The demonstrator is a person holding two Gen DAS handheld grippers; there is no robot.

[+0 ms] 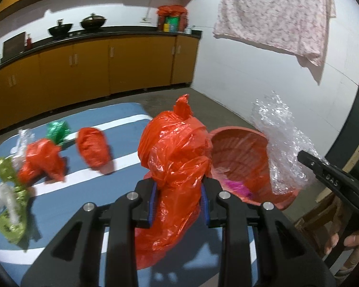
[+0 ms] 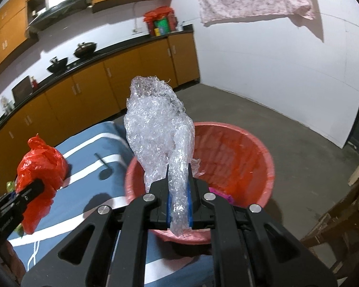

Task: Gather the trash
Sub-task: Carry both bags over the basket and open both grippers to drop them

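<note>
My left gripper [image 1: 179,189] is shut on a crumpled red plastic bag [image 1: 177,157], held up above the blue striped cloth. Just right of it sits a red basin [image 1: 237,148] with something pink at its bottom. My right gripper [image 2: 179,186] is shut on a clear bubble-wrap bundle [image 2: 158,124], which hangs over the red basin [image 2: 249,157]. In the left wrist view the right gripper [image 1: 306,156] enters from the right with the bubble wrap [image 1: 280,143]. The right wrist view shows the left gripper [image 2: 39,184] with its red bag [image 2: 40,167].
On the blue striped cloth [image 1: 122,124] lie two more red bags [image 1: 93,148], a green wrapper [image 1: 57,131], yellow-green packets [image 1: 9,215] and clear plastic [image 1: 0,193]. Orange kitchen cabinets [image 1: 95,64] line the far wall. A wooden chair [image 2: 342,227] stands at the right.
</note>
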